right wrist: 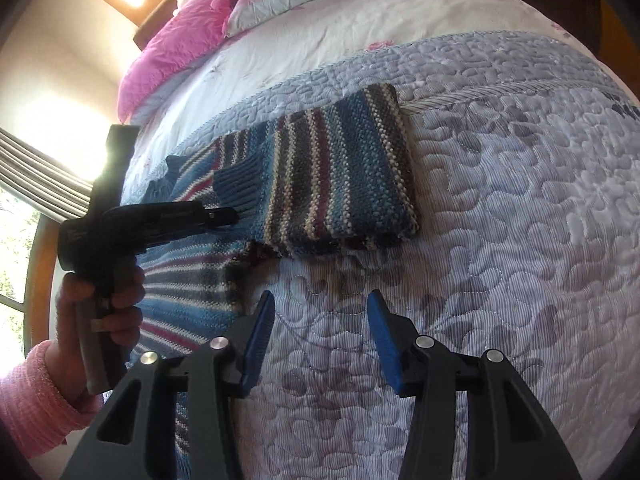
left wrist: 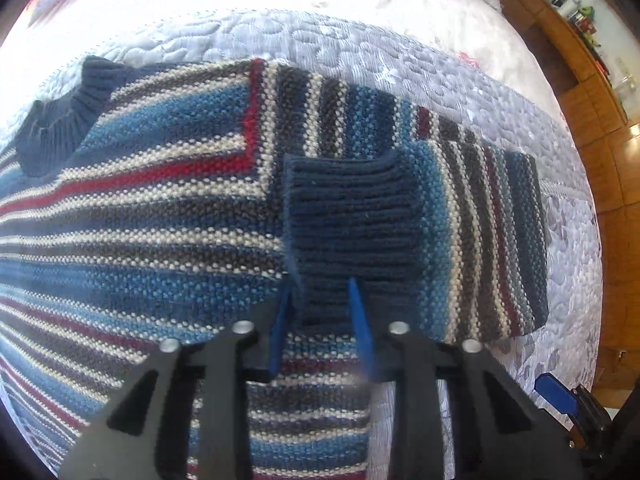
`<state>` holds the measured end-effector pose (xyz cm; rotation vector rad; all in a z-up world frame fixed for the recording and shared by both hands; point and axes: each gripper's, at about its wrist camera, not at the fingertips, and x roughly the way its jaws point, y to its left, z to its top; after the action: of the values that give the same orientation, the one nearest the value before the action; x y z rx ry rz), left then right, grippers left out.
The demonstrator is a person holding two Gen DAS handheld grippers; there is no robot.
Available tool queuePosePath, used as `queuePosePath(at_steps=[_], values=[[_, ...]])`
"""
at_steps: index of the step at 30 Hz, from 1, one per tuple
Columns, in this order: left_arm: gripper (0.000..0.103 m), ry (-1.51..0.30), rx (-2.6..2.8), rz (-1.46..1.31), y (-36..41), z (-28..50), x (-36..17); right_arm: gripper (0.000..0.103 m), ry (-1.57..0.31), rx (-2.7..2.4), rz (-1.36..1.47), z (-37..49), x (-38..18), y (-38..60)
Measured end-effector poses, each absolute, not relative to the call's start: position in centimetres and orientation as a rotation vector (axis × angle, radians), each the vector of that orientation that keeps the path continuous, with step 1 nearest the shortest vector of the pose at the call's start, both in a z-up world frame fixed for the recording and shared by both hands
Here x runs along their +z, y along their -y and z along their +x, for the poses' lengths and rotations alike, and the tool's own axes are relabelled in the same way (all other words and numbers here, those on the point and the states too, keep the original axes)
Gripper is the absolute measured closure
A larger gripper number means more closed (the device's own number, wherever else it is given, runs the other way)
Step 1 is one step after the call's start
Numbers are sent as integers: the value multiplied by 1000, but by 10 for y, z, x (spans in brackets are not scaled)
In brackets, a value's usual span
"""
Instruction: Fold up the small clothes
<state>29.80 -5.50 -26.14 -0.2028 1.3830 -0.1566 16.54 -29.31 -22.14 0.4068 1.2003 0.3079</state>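
A knitted sweater [left wrist: 160,208] striped in blue, white, grey and red lies flat on the bed, its navy collar [left wrist: 60,120] at the upper left. One sleeve is folded back over the body. Its navy ribbed cuff [left wrist: 344,216] runs down between the blue fingers of my left gripper [left wrist: 320,312], which is shut on the bunched end of the cuff. The right wrist view shows the left gripper [right wrist: 224,216] from the side, held by a hand [right wrist: 120,292], with the folded sleeve [right wrist: 340,184] beyond it. My right gripper [right wrist: 320,320] hangs open over bare quilt, right of the sweater's hem.
A lilac quilted bedspread [right wrist: 500,240] covers the bed. A pink blanket [right wrist: 180,40] and a pillow [right wrist: 300,4] lie at the head. A wooden shelf [left wrist: 572,48] with small items stands beside the bed. A bright window with a curtain [right wrist: 40,160] is at the left.
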Motion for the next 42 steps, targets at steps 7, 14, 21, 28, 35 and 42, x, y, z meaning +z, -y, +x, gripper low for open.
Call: queuePosePath(at_steps=[7, 14, 21, 28, 35, 42], values=[[103, -1276, -105, -238, 17, 288, -231, 54, -1201, 297, 394, 167, -223, 287], [103, -1264, -107, -295, -32, 283, -221, 54, -1199, 327, 371, 175, -220, 264], [43, -1367, -205, -296, 5, 283, -261, 54, -1209, 346, 372, 176, -221, 250], [68, -1369, -182, -218, 39, 296, -275, 54, -1216, 306, 401, 165, -224, 272], [94, -1322, -176, -297, 18, 293, -251, 54, -1209, 284, 442, 165, -231, 278], [95, -1231, -166, -390, -38, 268, -209, 54, -1191, 315, 417, 173, -225, 265]])
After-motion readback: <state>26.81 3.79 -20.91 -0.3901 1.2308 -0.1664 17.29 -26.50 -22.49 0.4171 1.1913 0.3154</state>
